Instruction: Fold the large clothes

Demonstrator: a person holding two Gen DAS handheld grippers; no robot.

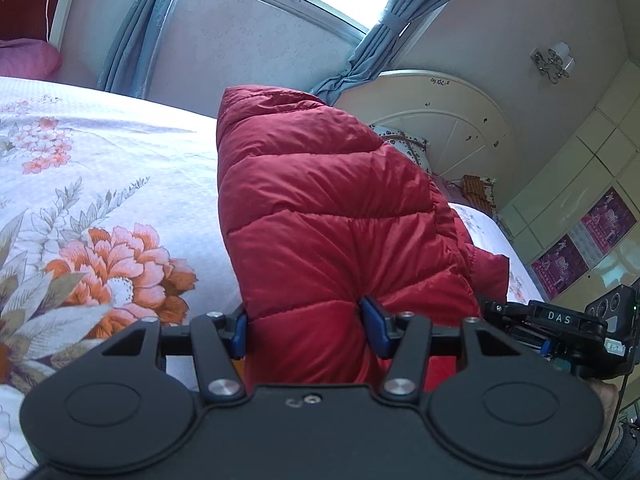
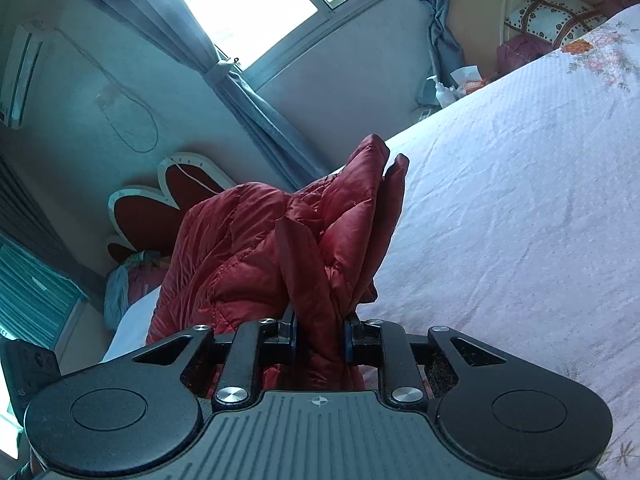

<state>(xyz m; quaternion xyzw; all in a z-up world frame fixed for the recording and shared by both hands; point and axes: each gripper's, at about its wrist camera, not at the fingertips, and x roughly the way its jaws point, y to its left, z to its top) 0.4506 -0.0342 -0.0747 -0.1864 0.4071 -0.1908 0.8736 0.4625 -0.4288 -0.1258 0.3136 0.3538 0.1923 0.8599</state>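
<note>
Jacket, red, quilted and puffy, looks light, soft and slippery; its stitched edges should give the firmest hold. It rises off the bed between both grippers. Left gripper pinches a thick fold between its fingers; right gripper clamps a thinner bunched edge.

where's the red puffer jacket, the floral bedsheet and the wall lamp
red puffer jacket (image 1: 320, 208): left wrist view, middle quilted panel
floral bedsheet (image 1: 120, 256): left wrist view, big orange flower print
wall lamp (image 1: 554, 60): left wrist view, its metal bracket
</note>
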